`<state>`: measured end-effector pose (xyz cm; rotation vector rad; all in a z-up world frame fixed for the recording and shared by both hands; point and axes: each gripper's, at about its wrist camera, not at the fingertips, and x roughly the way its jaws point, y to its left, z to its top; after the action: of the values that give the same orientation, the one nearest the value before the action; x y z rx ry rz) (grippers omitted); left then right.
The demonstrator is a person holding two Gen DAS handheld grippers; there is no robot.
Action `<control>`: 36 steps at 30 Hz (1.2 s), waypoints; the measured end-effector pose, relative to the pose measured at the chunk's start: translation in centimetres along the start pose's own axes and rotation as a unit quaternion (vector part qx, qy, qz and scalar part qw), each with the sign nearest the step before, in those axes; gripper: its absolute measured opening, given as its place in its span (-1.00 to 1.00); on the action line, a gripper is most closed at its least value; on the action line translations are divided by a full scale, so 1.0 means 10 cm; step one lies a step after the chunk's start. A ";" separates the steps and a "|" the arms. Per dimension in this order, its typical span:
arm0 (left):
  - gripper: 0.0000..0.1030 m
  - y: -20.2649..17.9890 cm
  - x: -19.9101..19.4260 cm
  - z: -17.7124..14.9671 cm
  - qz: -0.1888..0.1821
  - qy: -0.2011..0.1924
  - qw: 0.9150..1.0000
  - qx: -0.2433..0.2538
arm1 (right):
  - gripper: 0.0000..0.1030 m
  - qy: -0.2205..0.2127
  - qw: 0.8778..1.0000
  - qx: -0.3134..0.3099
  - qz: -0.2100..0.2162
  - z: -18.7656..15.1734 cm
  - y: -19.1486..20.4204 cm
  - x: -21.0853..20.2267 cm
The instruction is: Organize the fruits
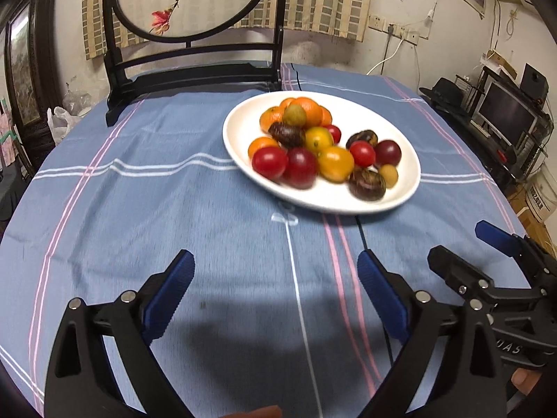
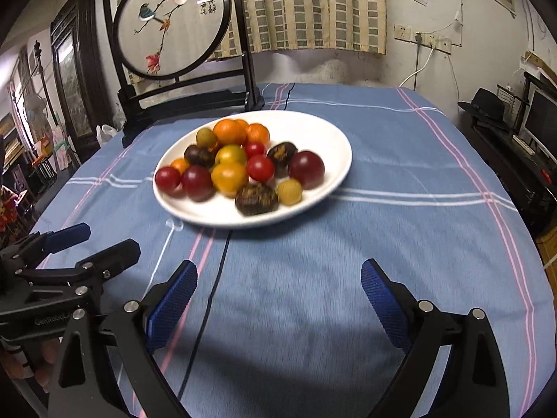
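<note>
A blue striped cloth [image 1: 174, 191] covers the counter, with a round painted screen [image 2: 174, 24] at its far side. The fruits [image 1: 320, 146] lie heaped on a white plate [image 1: 243, 132]. The left tongs [image 1: 275, 275] and right tongs [image 2: 278, 278] both stand wide apart, empty, near the plate.

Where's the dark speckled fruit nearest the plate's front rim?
In the right wrist view the dark speckled fruit lies at the near edge of the white plate, with a small yellow-green fruit just to its right and a yellow fruit behind it to the left.
</note>
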<state>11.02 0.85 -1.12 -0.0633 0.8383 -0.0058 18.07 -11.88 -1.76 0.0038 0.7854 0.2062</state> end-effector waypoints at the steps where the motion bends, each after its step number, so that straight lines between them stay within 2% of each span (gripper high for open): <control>1: 0.81 0.01 -0.02 -0.04 0.001 -0.001 1.000 0.000 | 0.86 0.000 1.000 -0.002 -0.002 -0.03 0.01 -0.01; 16: 0.86 0.05 -0.04 -0.24 -0.007 -0.005 1.000 -0.004 | 0.86 0.002 1.000 0.008 0.005 -0.27 0.01 -0.04; 36: 0.86 0.03 0.04 -0.29 -0.007 0.000 1.000 0.010 | 0.86 0.006 1.000 0.010 0.007 -0.29 -0.01 -0.01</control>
<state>9.10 0.99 -3.38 -0.0505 0.8383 -0.0264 15.99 -12.25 -3.74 0.0276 0.7993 0.2120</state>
